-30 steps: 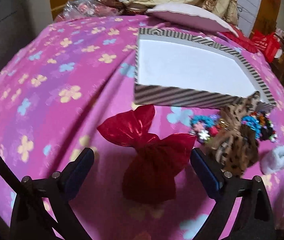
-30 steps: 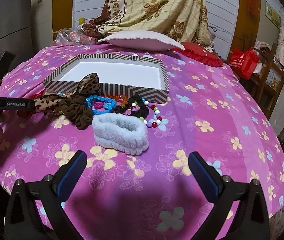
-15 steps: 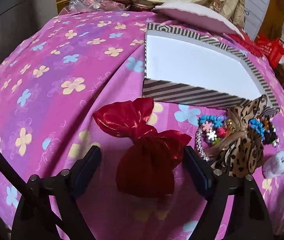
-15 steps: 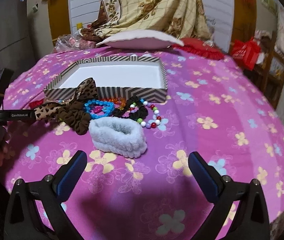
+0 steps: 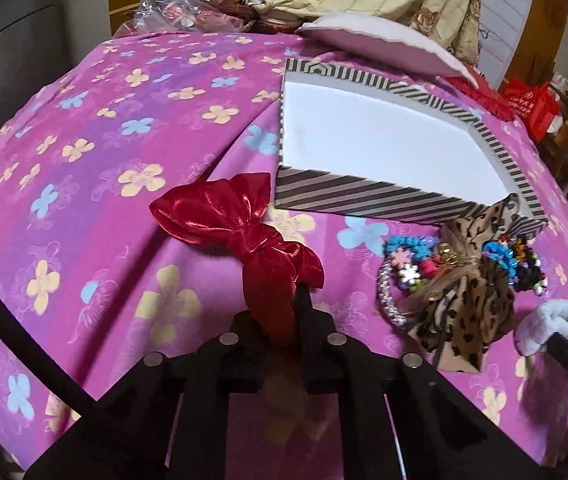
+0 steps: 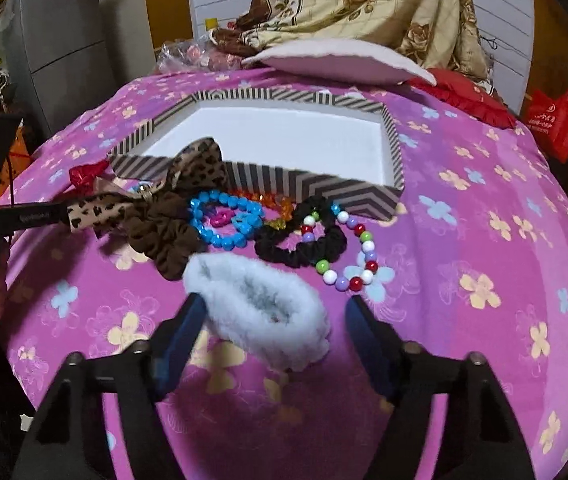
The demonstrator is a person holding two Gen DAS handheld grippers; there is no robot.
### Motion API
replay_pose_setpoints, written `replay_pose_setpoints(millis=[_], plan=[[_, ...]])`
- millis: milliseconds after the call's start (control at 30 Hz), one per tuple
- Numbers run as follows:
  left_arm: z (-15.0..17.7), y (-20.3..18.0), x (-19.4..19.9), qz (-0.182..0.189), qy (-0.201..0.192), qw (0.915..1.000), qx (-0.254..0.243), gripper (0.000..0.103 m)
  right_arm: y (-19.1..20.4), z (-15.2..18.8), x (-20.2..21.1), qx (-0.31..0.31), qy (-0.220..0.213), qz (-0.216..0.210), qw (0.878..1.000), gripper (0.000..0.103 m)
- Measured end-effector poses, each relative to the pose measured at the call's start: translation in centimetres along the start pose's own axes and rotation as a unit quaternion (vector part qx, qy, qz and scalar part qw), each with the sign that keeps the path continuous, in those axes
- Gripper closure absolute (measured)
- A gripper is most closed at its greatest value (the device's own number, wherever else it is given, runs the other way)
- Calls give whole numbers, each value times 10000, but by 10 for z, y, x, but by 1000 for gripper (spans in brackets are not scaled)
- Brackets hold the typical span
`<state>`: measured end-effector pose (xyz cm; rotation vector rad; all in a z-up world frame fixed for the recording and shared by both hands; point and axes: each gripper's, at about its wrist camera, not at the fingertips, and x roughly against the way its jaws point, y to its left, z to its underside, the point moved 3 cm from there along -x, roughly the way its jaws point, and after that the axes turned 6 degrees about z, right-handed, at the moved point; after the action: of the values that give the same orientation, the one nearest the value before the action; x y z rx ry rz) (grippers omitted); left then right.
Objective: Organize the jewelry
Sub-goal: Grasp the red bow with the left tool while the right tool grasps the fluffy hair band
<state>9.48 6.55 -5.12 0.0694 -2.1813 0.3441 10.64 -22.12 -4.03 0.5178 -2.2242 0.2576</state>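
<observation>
Right wrist view: floral pink bedspread (image 6: 484,208); draped patterned blanket (image 6: 356,4) behind

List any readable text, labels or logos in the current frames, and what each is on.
Nothing reads cleanly.
Left gripper: white lettering along its arm in the right wrist view, too blurred to read.
Red bag: white round logo and characters, too small to read; the same bag in the left wrist view is no clearer.
Grey appliance: small blue sticker at the top, unreadable.
Striped box: pattern only, no text.
</observation>
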Motion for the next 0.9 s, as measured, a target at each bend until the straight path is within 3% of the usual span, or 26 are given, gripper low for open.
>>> replay_pose_setpoints(millis=[100,167,333,500,667,767,900], plan=[[0,-6,9,209,-213,9995,-36,103,-9,4,-6,-390,177,-56,9991,52],[-1,-8,14,266,-302,9992,-60,103,-17,9,-13,-665,364,-207,9969,53],[0,-7,17,416,-340,9985,71,103,-26,11,-12,-1051,313,-427,9931,53],[0,-5,17,403,-377,9984,91,103,-23,12,-13,-941,219,-324,9948,53],[3,-15,17,317,-425,9984,-191,103,-24,11,-11,-1050,239,-276,9938,54],[3,-20,22,218,-566,9976,-334,103,-21,8,-6,-897,262,-169,9955,69],[2,-23,25,297,-629,9969,-377,103,-16,7,16,-720,-81,-45,9974,71]])
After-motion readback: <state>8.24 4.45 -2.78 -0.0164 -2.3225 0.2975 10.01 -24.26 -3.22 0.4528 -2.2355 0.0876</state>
